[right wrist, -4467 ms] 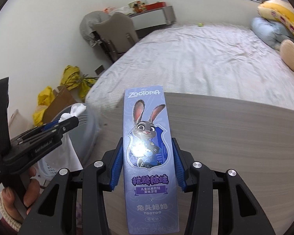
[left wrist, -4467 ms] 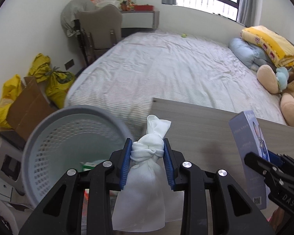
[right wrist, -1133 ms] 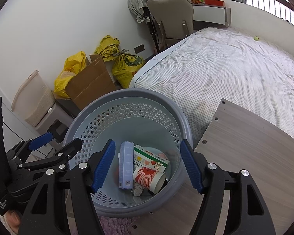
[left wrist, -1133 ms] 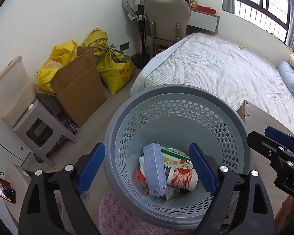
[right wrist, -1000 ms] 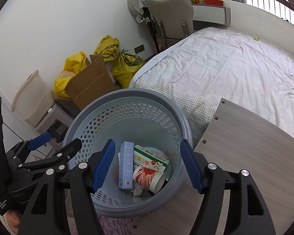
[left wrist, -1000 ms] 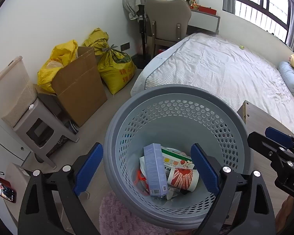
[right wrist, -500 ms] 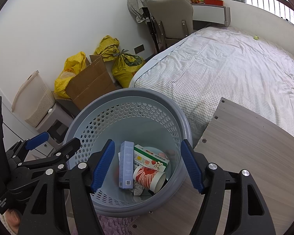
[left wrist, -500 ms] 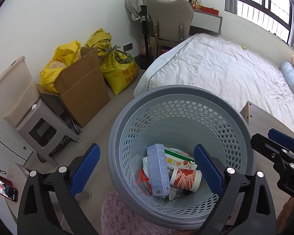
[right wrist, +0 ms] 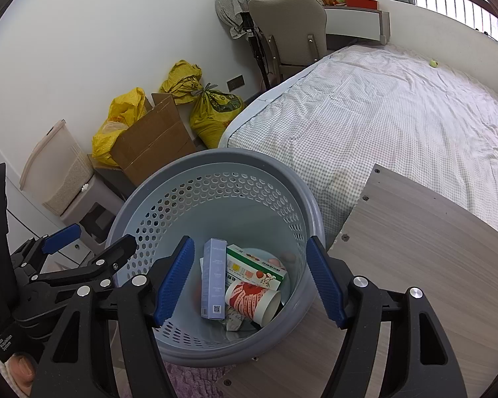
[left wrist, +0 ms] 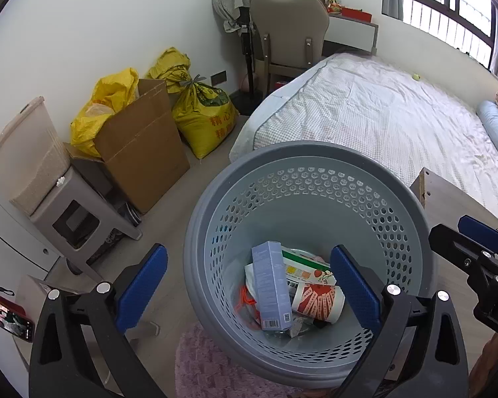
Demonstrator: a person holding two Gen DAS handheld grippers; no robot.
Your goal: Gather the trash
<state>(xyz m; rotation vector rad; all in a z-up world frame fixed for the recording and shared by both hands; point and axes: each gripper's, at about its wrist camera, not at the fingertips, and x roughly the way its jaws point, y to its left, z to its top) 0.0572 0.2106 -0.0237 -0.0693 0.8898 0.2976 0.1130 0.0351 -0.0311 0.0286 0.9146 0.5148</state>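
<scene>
Both the left gripper (left wrist: 249,285) and right gripper (right wrist: 249,280) hang released and empty directly above the gray perforated wastebasket (left wrist: 315,165), at lower center, its trash below them.

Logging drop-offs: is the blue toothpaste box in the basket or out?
In. The blue box lies inside the grey basket among other trash; both grippers are open and empty.

A round grey basket (left wrist: 318,179) with a perforated wall stands upright on the floor, against the edge of the wooden surface (right wrist: 431,238). In its bottom lies the trash: a tall pale-blue box (left wrist: 271,290) leaning on end, a flat green-and-white carton (right wrist: 255,267) beside it, a red-and-white paper cup (right wrist: 252,301) on its side with its mouth open, and crumpled wrappers (right wrist: 232,321) underneath.
</scene>
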